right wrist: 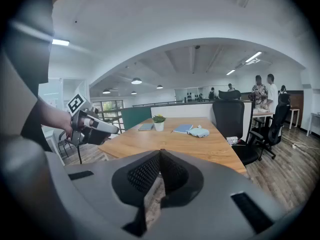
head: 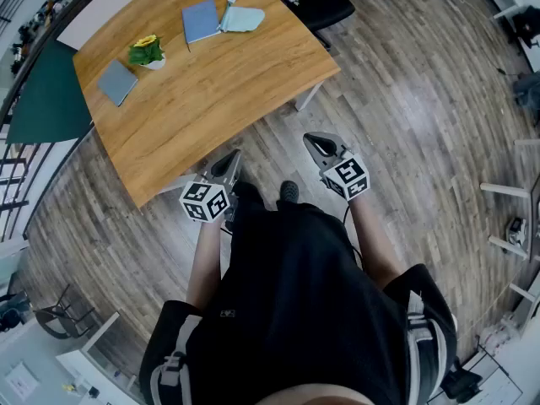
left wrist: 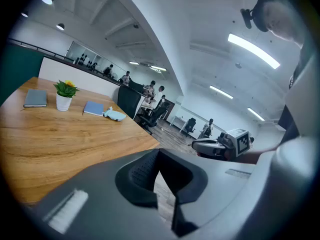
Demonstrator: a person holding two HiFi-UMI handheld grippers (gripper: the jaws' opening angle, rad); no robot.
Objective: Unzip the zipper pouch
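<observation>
A pale blue zipper pouch [head: 243, 18] lies at the far side of the wooden table [head: 211, 99], touching a blue notebook [head: 200, 20]. It also shows small in the left gripper view as the pouch [left wrist: 116, 115] and in the right gripper view as the pouch [right wrist: 199, 132]. My left gripper [head: 231, 165] is shut and empty, held off the table's near edge. My right gripper [head: 319, 146] is shut and empty too, over the floor to the right of the table. Both are far from the pouch.
A potted plant [head: 148, 51] and a grey notebook [head: 116, 82] sit on the table's left part. A black office chair [head: 325, 7] stands behind the far right corner. Several people stand by desks in the background. Wooden floor surrounds the table.
</observation>
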